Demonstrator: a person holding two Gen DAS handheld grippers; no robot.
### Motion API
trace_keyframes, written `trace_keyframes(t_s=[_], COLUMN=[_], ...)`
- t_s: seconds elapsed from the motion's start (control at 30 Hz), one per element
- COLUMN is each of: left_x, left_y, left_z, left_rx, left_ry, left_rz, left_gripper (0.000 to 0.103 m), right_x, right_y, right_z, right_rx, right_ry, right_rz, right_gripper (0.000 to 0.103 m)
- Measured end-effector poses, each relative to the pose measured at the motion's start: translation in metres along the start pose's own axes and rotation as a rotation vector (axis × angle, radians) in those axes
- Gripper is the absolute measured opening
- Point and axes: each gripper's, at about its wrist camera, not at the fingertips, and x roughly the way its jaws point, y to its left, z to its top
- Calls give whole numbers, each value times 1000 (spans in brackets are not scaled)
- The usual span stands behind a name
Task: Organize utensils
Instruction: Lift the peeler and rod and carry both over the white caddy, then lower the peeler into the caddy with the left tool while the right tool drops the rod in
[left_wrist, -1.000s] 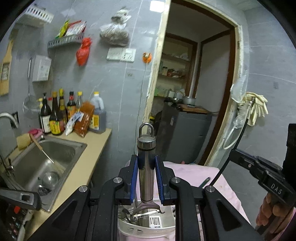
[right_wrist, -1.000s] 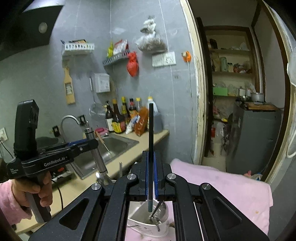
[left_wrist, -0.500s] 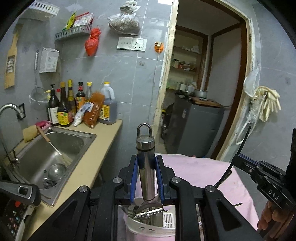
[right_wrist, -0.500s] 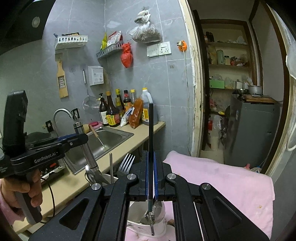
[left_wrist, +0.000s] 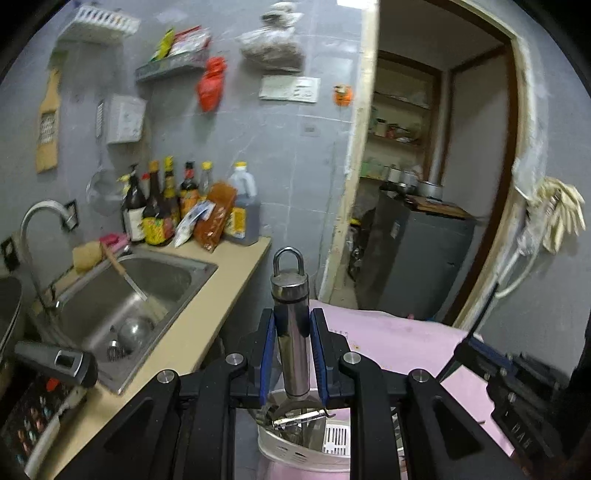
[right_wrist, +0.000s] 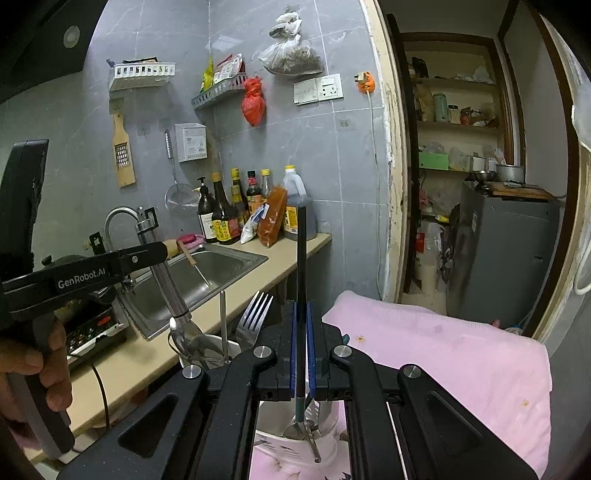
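My left gripper (left_wrist: 292, 354) is shut on a steel peeler (left_wrist: 290, 325), handle with hanging loop upright, blade just above a white utensil holder (left_wrist: 295, 452). It also shows in the right wrist view (right_wrist: 147, 254). My right gripper (right_wrist: 302, 350) is shut on a thin black stick-like utensil (right_wrist: 301, 277), upright, its lower end above a white cup (right_wrist: 273, 443) holding a spoon. A second white holder (right_wrist: 212, 341) at the left carries a fork (right_wrist: 255, 317) and a steel rod. My right gripper's body shows at the right of the left wrist view (left_wrist: 491, 369).
A pink towel (right_wrist: 443, 358) covers the surface under the holders. A beige counter with a steel sink (left_wrist: 122, 306), faucet and sauce bottles (left_wrist: 162, 206) runs at the left. An induction cooker (right_wrist: 92, 325) sits near. A doorway opens to a pantry with a grey cabinet (left_wrist: 417, 258).
Both grippers have risen, carrying their utensils upward. The second holder with the fork has come into the right wrist view. Both grips stay the same.
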Motion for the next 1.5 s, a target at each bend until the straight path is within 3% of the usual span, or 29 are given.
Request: trace_keyframes(t_s=[0.3, 0.57, 0.9, 1.23, 1.5], left_x=[9, 8, 5, 5, 12], left_y=[0, -4, -2, -14, 0], left_z=[-4, -6, -5, -1, 5], left_rx=[-164, -224, -181, -119, -132], left_ry=[37, 44, 58, 96, 135], left_rz=[134, 226, 200, 243, 167], left_gripper=[18, 19, 19, 20, 20], right_x=[2, 4, 9, 7, 3], right_y=[0, 0, 2, 1, 4], right_z=[-4, -9, -14, -16, -15], right_rx=[17, 14, 7, 18, 20], right_ry=[0, 10, 40, 46, 50], right_rz=[6, 19, 24, 18, 25], right_gripper=[5, 5, 5, 5, 7])
